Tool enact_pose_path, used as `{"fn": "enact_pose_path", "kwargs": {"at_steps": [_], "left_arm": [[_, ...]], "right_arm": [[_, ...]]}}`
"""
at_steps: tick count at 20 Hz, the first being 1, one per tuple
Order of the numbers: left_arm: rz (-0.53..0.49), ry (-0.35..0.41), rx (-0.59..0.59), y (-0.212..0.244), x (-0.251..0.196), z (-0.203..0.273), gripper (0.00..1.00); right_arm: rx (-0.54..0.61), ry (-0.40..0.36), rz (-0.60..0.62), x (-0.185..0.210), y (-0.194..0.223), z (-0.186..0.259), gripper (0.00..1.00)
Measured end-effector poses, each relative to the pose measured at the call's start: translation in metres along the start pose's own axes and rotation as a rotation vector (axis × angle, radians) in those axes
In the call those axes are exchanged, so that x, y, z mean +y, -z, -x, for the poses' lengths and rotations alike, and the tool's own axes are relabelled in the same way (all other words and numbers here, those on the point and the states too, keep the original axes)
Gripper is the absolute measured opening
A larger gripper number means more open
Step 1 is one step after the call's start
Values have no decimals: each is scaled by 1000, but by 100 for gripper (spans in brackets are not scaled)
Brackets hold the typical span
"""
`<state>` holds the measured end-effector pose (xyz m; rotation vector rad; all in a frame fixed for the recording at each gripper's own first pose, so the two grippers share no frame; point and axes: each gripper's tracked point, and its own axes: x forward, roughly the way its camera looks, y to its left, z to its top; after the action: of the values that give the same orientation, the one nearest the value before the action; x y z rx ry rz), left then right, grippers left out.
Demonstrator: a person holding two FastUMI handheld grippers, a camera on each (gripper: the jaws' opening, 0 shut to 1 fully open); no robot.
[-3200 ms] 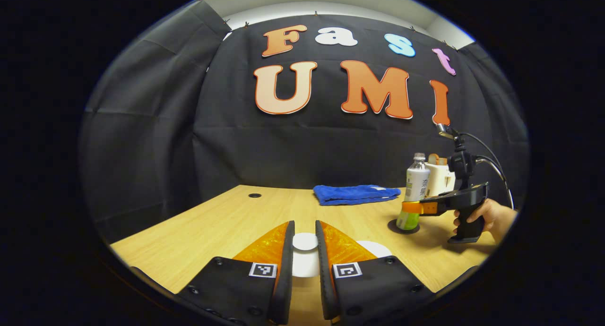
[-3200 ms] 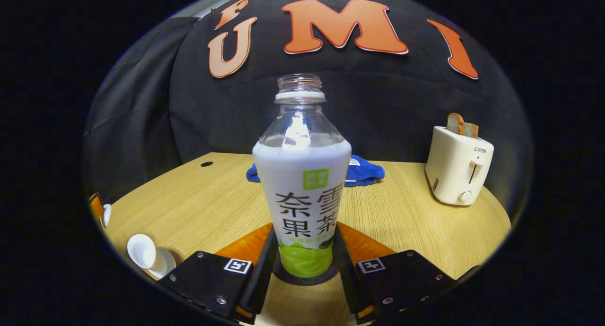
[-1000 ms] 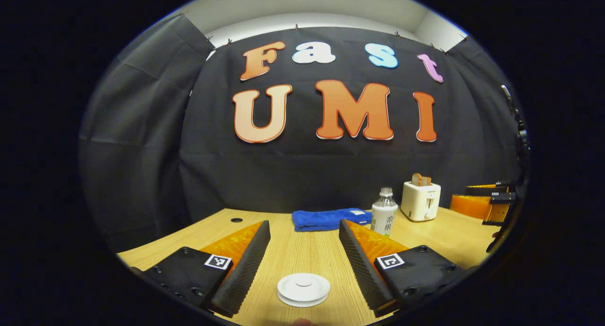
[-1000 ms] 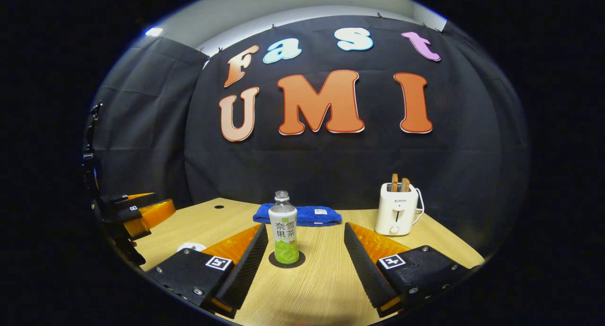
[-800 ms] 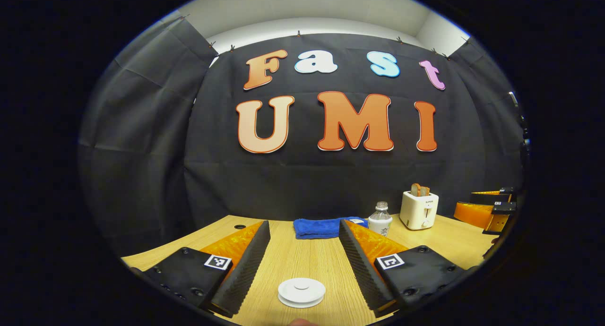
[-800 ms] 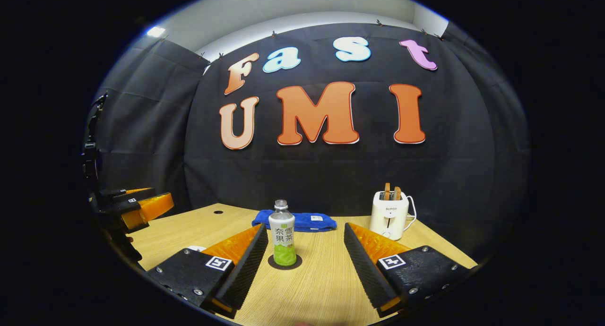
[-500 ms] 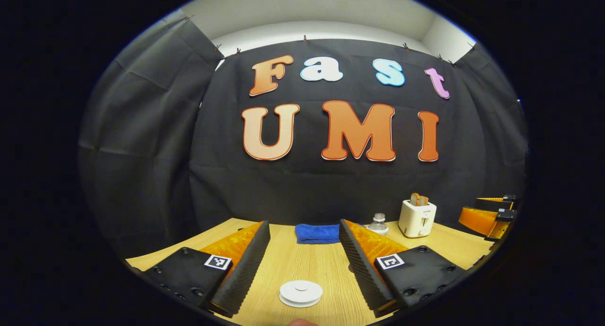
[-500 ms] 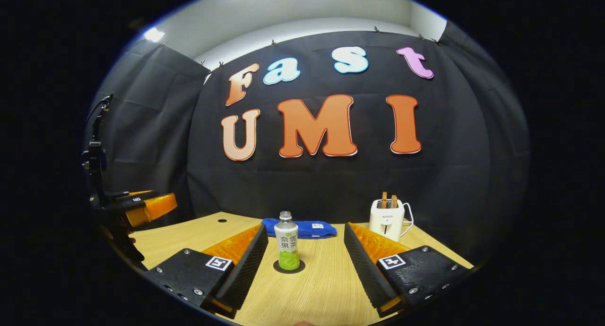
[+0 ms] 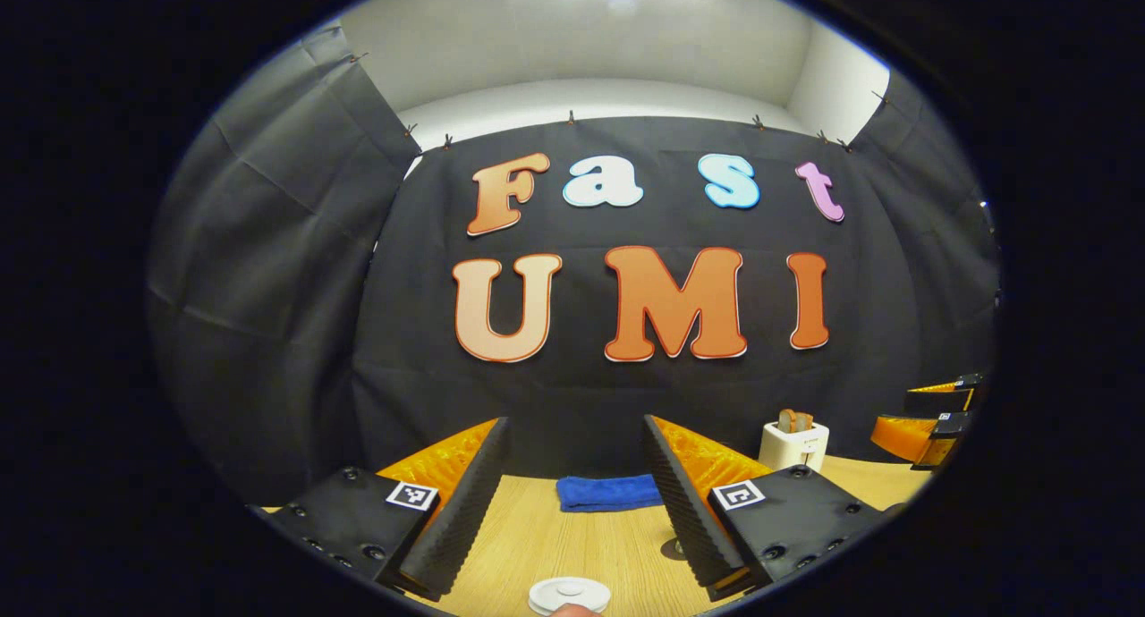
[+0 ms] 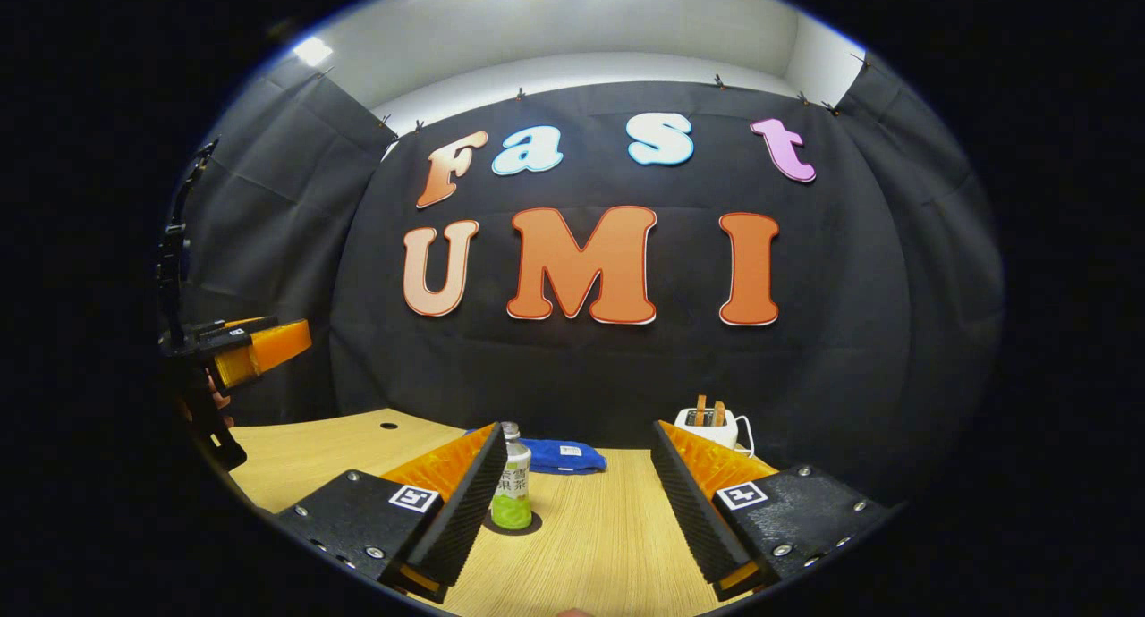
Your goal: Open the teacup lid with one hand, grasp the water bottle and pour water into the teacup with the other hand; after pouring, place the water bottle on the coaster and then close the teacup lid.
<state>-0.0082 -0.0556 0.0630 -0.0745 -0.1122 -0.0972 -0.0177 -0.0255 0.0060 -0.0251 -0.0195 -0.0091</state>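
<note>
- Left gripper [image 9: 572,501] lifted off the table [image 9: 537,545], jaws spread wide, nothing between them.
- Teacup lid [image 9: 569,594] seated flat at bottom edge of left gripper view, below and between the fingers, no contact. Cup under it not distinguishable.
- Right gripper [image 10: 572,501] also raised, jaws spread wide, gripping nothing.
- Water bottle [image 10: 512,492] upright on dark round coaster [image 10: 530,525], uncapped, just beside the left finger in right gripper view; finger edge overlaps the bottle's left side in that view, contact cannot be told.
- In left gripper view, bottle hidden behind right finger; dark sliver of coaster [image 9: 674,548] peeks out by that finger's inner edge.
- Blue towel [image 9: 610,492] folded at the back of the table, near the wall; seen between the fingers in left gripper view, behind the bottle in right gripper view [image 10: 564,456].
- White toaster [image 9: 794,444] with bread slices sticking up, back right of table, partly cut off by right finger in right gripper view [image 10: 708,426].
- Cable hole [image 10: 388,426] in tabletop, back left.
- Other gripper visible far right in left gripper view [image 9: 930,411], far left in right gripper view [image 10: 241,344], held up above table level; part of a hand [image 10: 215,393] on its grip.
- Path between each pair of fingers and table: unobstructed apart from lid and bottle noted above.
</note>
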Motion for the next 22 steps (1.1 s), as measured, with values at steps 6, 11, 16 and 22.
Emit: {"fn": "enact_pose_path", "kwargs": {"at_steps": [6,11,16,22], "left_arm": [[-61,-3,-40,16,-13,-17,96],[-45,-12,-8,40,-15,-34,95],[-32,-28,49,61,-10,-40,95],[-37,-52,68,63,2,-39,95]], "right_arm": [[-20,-7,14,0,14,-25,97],[11,8,6,-3,30,-40,97],[23,13,1,-2,36,-43,97],[21,11,7,5,35,-46,97]]}}
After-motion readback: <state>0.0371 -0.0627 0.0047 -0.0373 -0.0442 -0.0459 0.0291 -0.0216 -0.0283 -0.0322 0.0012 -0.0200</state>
